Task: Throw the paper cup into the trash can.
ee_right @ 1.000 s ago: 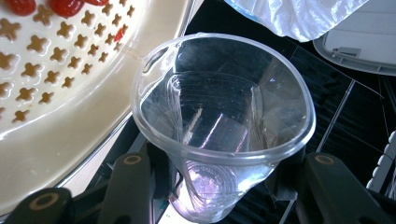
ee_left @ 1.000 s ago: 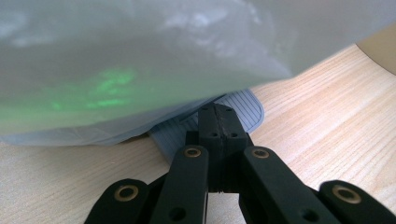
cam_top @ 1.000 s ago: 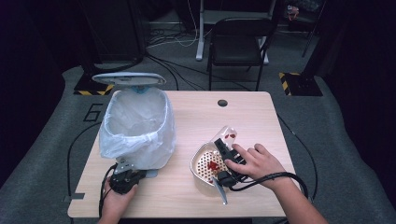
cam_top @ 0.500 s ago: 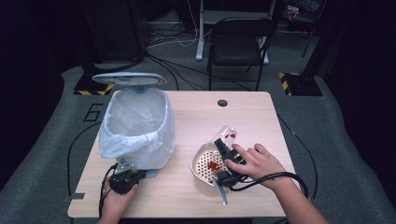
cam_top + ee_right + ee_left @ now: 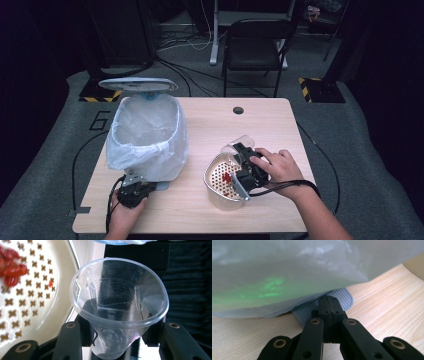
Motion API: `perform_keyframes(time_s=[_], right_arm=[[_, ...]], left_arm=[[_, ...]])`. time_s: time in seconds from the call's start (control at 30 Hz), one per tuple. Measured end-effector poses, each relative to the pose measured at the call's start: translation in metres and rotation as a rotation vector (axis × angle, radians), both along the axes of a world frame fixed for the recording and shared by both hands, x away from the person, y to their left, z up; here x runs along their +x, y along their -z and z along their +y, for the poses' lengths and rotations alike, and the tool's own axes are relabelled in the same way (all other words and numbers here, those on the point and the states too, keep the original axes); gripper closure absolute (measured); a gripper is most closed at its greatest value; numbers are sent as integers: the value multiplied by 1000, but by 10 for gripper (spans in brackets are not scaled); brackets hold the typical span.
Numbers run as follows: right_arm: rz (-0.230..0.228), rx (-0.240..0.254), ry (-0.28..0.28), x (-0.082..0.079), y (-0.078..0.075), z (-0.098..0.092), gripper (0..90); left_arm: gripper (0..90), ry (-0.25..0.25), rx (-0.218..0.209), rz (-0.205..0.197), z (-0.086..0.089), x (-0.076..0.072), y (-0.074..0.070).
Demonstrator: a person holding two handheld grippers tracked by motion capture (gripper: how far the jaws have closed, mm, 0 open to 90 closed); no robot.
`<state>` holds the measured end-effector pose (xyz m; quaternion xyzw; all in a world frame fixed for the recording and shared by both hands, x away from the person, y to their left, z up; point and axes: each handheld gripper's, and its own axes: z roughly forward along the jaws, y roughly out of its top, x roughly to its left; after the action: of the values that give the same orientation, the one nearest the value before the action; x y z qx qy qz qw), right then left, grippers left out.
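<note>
My right gripper (image 5: 246, 161) is shut on a clear plastic cup (image 5: 239, 145), which lies tilted over the far rim of a cream perforated basket (image 5: 220, 194). Several small red pieces (image 5: 226, 178) lie in the basket. In the right gripper view the cup (image 5: 117, 297) gapes toward the camera, squeezed between the black jaws, with the basket (image 5: 37, 305) and red pieces (image 5: 11, 270) at left. My left gripper (image 5: 134, 190) is shut with nothing between its jaws. Its tips (image 5: 328, 305) rest on the grey ribbed pedal (image 5: 344, 298) of the bag-lined bin (image 5: 145, 135).
The bin's lid (image 5: 137, 84) stands open at the table's back left. A round cable hole (image 5: 238, 110) sits near the far edge. A black chair (image 5: 255, 45) stands behind the table. Cables trail from both grippers over the front edge.
The right hand has lifted slightly with the cup still in its jaws. The left hand and the bin have not moved.
</note>
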<state>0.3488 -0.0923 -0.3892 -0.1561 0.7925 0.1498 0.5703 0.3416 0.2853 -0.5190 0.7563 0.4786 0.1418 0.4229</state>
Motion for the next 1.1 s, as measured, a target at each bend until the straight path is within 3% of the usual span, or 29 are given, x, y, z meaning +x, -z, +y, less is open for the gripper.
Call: perform_keyframes(time_s=[0.07,0.23,0.6,0.7,0.73,0.77,0.97,1.0,1.03,1.1], right_arm=[[20,26,2,3,-1,-2,532],[150,197,44,22,-4,-15,532],[341,480,80,52,-12,-37,534],[379,534,100,59,-14,-41,535],[421,572,103,63,-15,-44,535],[421,572,103,63,-15,-44,535],[543,662,134,78,-12,-46,536],[581,690,147,83,-9,-47,536],[581,690,147,83,-9,-47,536],[628,721,164,88,-8,-48,537]], left_arm=[[900,0,0,0,0,0,0],[900,9,8,2,1,0,0],[900,10,4,2,1,0,0],[900,10,3,2,1,0,0],[900,10,3,3,1,0,0],[900,11,3,4,1,0,0],[900,11,4,3,1,0,0],[900,11,4,3,1,0,0],[900,11,4,3,1,0,0],[900,11,1,4,1,0,0]])
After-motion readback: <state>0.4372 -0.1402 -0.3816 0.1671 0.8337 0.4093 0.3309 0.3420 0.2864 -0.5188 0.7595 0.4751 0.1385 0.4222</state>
